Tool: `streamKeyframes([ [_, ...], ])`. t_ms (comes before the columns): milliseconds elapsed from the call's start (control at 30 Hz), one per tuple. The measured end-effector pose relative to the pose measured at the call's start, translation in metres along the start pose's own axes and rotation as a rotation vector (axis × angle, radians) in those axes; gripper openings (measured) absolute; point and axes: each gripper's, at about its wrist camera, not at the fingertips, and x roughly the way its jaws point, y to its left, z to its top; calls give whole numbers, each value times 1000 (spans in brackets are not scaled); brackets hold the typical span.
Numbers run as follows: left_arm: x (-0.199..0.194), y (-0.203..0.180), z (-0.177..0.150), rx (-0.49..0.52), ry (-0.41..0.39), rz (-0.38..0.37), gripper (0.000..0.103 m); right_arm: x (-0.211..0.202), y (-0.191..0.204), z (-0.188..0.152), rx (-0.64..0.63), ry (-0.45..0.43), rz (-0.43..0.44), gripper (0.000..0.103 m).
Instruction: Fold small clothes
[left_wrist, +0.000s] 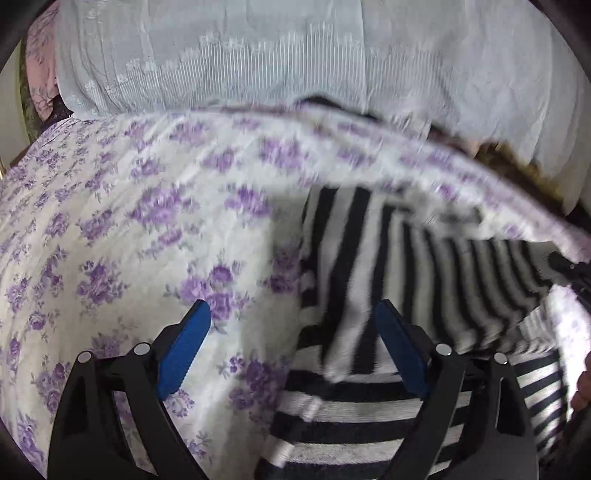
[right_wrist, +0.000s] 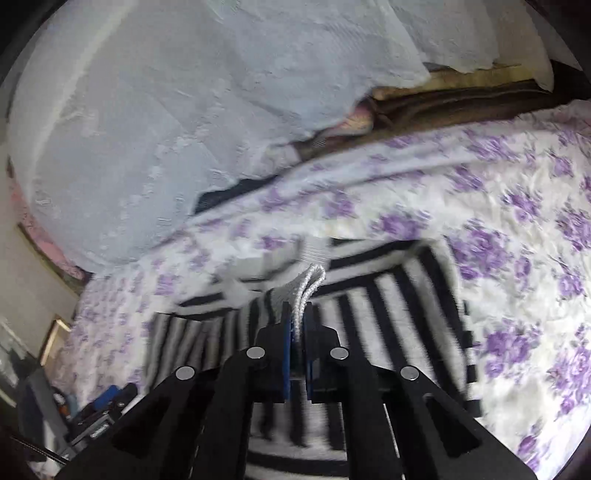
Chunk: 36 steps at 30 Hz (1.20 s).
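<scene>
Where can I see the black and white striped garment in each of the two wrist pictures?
Left wrist view: striped garment fills the lower right, lying past the open left gripper.
Right wrist view: lower centre; the right gripper is shut on its ribbed edge.
Shared landmark: the purple flowered sheet beneath it.

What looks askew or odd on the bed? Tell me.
The striped garment lies crumpled, stripes running several ways, one ribbed edge pinched up in the right gripper. The left gripper is open. Nothing looks torn or spilled.
</scene>
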Motion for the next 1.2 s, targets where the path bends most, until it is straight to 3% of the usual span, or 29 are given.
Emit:
streamKeyframes([
  [33,20,-5,-4,32,79,15,92,18,-17,-7,41,63,-30,7],
  [67,31,-7,-10,40,110,16,97,31,-35,-16,95,97,0,8],
  [133,26,-2,-10,14,85,0,96,24,-44,-16,129,74,64,8],
  [200,16,4,-4,-5,63,1,96,7,-42,-10,156,39,53,14],
  [267,6,4,4,-12,11,15,94,-13,-27,0,103,-58,41,14],
  [333,3,-6,18,19,-15,4,94,-14,-2,7,3,-67,44,14],
  [433,23,-31,41,111,6,80,95,24,22,13,-50,43,50,14],
  [500,59,-37,49,126,101,165,96,59,19,8,-38,144,3,8],
  [533,71,-34,48,113,136,166,99,66,17,6,-35,126,17,6],
  [633,72,-16,44,19,131,92,99,49,17,8,-38,96,8,3],
  [667,63,-12,43,5,113,84,97,35,20,6,-54,65,13,10],
  [733,37,-11,34,16,62,48,94,16,27,-6,-110,32,44,13],
  [800,14,-14,19,67,30,-5,94,10,31,-24,-158,69,61,31],
  [833,13,-15,8,91,45,2,95,18,29,-34,-174,111,50,33],
  [900,32,-14,-10,105,105,16,99,18,23,-42,-185,80,53,31],
  [933,35,-6,-11,54,96,-24,99,15,22,-39,-169,83,45,29],
  [967,32,0,-9,10,106,-47,99,11,24,-39,-158,77,26,23],
  [1067,8,8,-3,-62,64,-84,97,-15,32,-41,-148,-10,49,30],
  [1200,6,-22,26,36,-5,-25,97,8,47,-20,-167,23,7,35],
])
